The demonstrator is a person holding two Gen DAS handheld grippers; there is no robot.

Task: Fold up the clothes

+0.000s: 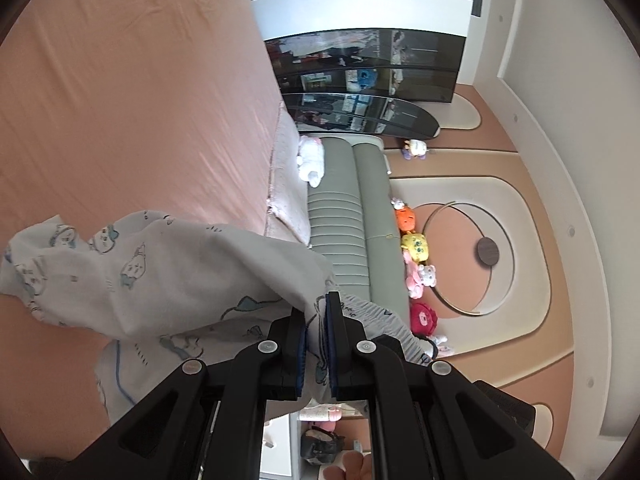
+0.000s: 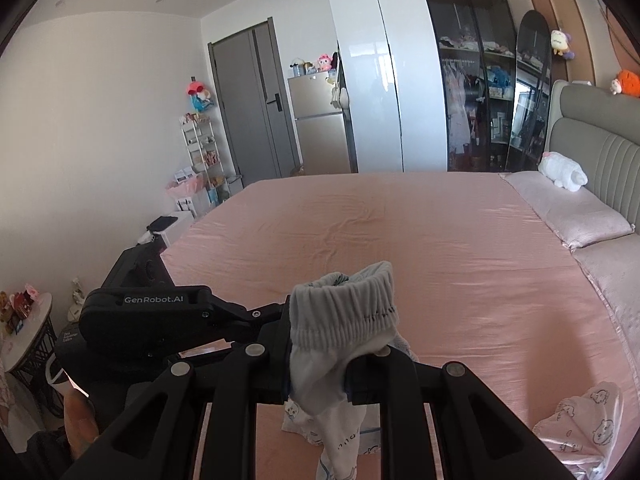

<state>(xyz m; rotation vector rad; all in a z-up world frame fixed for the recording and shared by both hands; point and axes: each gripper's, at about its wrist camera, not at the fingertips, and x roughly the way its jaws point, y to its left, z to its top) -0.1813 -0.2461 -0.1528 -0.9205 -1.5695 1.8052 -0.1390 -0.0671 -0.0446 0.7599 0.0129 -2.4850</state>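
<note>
A pink-sheeted bed (image 2: 400,232) with a grey padded headboard (image 2: 592,152) fills the bright room, facing a white-and-dark-glass wardrobe (image 2: 400,80), a grey door (image 2: 256,100) and a small fridge (image 2: 320,120).

A pair of light grey-white children's shorts (image 2: 340,344) printed with small cartoon animals hangs lifted above a pink bed (image 2: 400,240). Its gathered elastic waistband (image 2: 344,308) stands bunched upright at the top, pinched between the fingers of the right gripper (image 2: 320,364) — the fabric below droops loosely towards the sheet. In the left wrist view, the left gripper (image 1: 316,344) clamps another part of the shorts, which billow leftward in soft folds over the bed.
</note>
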